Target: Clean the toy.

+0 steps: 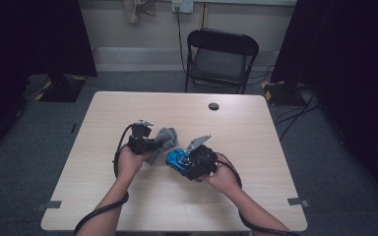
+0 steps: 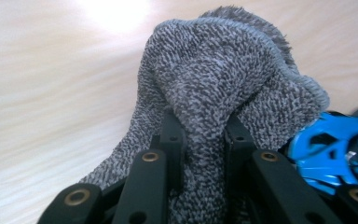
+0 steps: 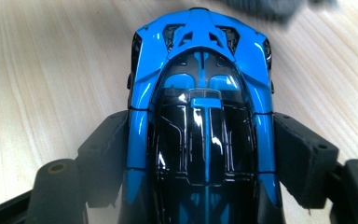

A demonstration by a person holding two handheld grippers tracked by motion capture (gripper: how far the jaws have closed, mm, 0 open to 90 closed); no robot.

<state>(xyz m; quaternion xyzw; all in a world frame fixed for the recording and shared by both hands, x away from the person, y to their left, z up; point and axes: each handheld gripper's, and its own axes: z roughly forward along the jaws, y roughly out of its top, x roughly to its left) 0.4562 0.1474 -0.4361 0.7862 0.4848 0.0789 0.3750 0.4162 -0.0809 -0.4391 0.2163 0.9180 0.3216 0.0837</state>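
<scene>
1. Grey knitted cloth [image 2: 214,93]: pinched between the closed jaws of the left gripper [image 2: 200,140], above the wooden table [image 1: 128,196]
2. Blue toy car [image 3: 200,116]: clamped by the right gripper [image 3: 200,154], just beside the cloth

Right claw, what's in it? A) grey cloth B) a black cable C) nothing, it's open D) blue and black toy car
D: in the right gripper view the right claw presses both sides of the blue and black toy car.
</scene>
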